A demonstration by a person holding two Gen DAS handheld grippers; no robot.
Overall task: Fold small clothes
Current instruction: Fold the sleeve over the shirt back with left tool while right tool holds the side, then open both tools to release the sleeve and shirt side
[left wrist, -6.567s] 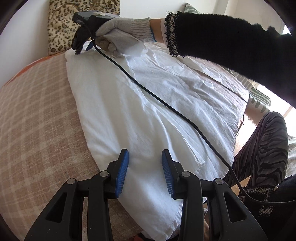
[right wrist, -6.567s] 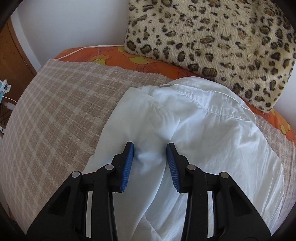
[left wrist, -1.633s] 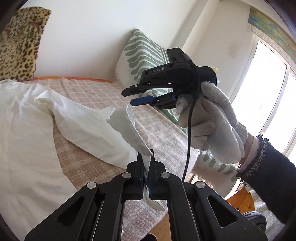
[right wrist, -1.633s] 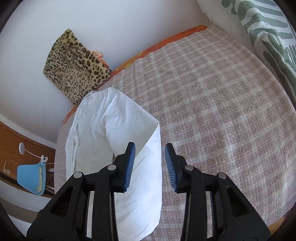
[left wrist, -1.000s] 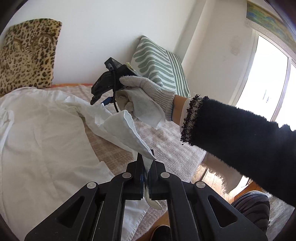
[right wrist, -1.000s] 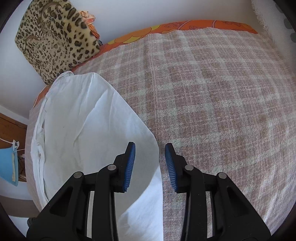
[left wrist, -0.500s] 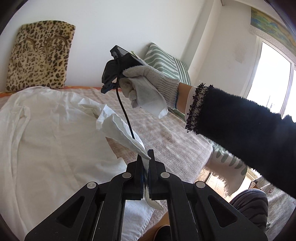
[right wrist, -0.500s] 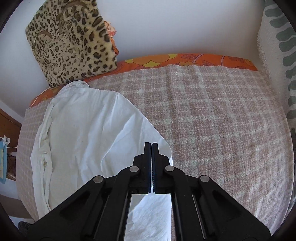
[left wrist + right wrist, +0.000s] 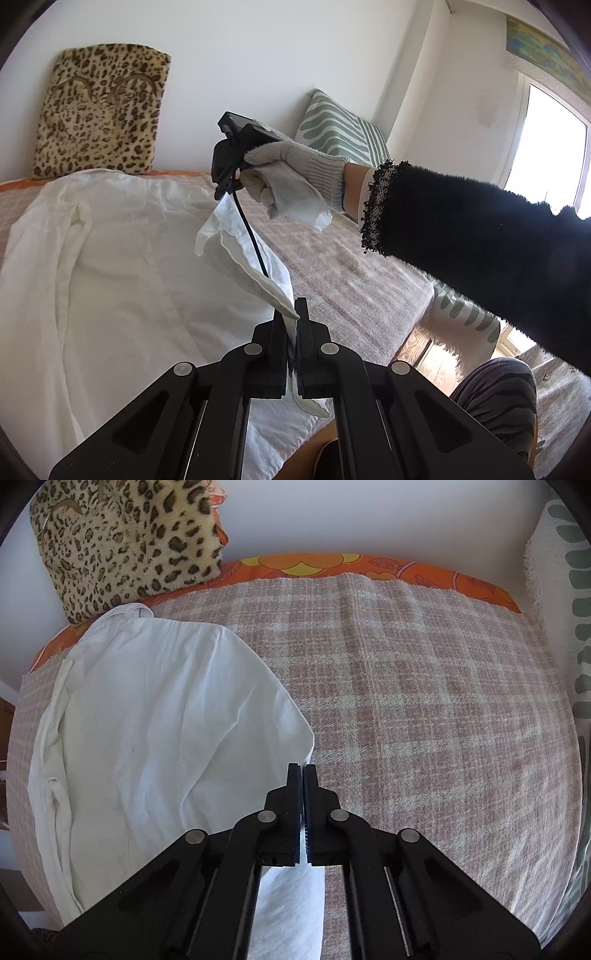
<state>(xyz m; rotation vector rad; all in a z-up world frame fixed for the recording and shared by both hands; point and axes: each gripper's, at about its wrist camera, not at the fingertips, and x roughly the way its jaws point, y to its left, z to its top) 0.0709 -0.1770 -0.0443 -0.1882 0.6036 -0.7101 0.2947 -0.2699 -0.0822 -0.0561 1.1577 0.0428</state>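
now the right gripper (image 9: 303, 771) has its jaws pressed together on the edge of the white cotton shirt (image 9: 155, 716), where a second ago they stood apart around that same fold with nothing pinched. a thin strip of white cloth shows between the black pads in the right wrist view, so the grip looks real rather than empty. the left gripper (image 9: 291, 314) is unchanged: its jaws are fully closed on the end of the shirt's long sleeve (image 9: 240, 251), which rises in a loose band from there up to the right gripper in the gloved hand (image 9: 291, 177).

the shirt itself lies spread on the pink and cream checked bedspread (image 9: 424, 701), its collar end near the leopard-print plush cushion (image 9: 125, 535) by the wall, its body filling the left side of the bed. the sleeve is the only part lifted off the bed, and it now hangs between two holds instead of one.

for the task this matters: with both ends of the sleeve held, it can probably be carried across and laid flat over the body of the shirt as one fold. the black cable (image 9: 251, 236) from the right gripper drapes across the raised sleeve and could drag on the cloth. the green striped pillow (image 9: 340, 129) sits well clear.
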